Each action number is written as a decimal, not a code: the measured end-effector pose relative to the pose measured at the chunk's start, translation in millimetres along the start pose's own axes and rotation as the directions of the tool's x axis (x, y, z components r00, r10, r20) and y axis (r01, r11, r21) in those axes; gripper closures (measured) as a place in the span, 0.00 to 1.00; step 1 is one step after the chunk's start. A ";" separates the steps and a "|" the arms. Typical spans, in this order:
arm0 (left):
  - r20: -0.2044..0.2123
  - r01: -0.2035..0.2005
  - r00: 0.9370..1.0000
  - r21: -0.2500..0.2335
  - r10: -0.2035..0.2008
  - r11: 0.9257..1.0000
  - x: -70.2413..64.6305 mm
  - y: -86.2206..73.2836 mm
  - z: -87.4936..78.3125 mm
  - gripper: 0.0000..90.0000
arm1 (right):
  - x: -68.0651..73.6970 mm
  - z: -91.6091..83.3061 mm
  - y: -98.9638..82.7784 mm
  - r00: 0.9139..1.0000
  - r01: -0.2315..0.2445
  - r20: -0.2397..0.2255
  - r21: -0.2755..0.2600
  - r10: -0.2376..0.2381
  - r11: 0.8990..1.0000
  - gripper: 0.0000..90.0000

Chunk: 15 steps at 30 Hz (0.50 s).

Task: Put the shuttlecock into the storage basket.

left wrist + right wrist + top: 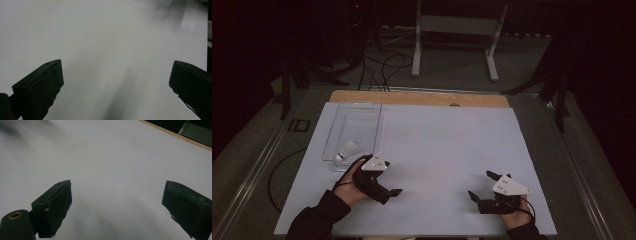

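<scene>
A white shuttlecock [348,149] lies at the near end of a clear plastic tray [355,104] on the left of the white table [447,145]. My left gripper [393,177] hovers just right of the tray's near corner, jaws pointing right; it is open, with nothing between the jaws. In the left gripper view the left gripper [117,67] looks out over bare white tabletop. My right gripper [479,184] sits near the front right of the table, open and pointing left. Bare white table also lies between the wide-apart jaws of the right gripper [118,186].
A wooden strip [419,97] runs along the table's far edge. Behind the table, a white metal stand [457,30] and black cables [382,65] are on the floor. Dark tripod legs [287,85] stand at both far corners.
</scene>
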<state>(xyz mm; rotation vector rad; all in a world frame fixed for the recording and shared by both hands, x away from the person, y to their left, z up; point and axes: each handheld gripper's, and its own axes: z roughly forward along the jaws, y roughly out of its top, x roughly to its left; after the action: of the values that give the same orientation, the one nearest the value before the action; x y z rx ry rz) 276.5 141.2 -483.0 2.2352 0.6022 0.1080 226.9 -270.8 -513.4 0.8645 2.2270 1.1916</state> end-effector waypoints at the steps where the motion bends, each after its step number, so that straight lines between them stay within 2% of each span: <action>1: -0.004 0.002 1.000 -0.003 -0.002 1.000 -0.1 -1.6 -1.4 0.00 | -0.2 -0.2 0.0 1.000 0.002 0.001 -0.001 -0.002 1.000 0.10; 15: -0.034 0.055 0.998 0.001 -0.055 0.998 1.2 -28.0 -11.5 0.00 | 0.4 -0.8 0.5 1.000 0.001 0.005 -0.002 -0.001 1.000 0.10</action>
<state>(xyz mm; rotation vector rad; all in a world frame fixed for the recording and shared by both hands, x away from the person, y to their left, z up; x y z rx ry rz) 263.6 165.5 -495.7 2.2208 0.6821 0.1178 226.3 -270.8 -512.6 0.8648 2.2220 1.1893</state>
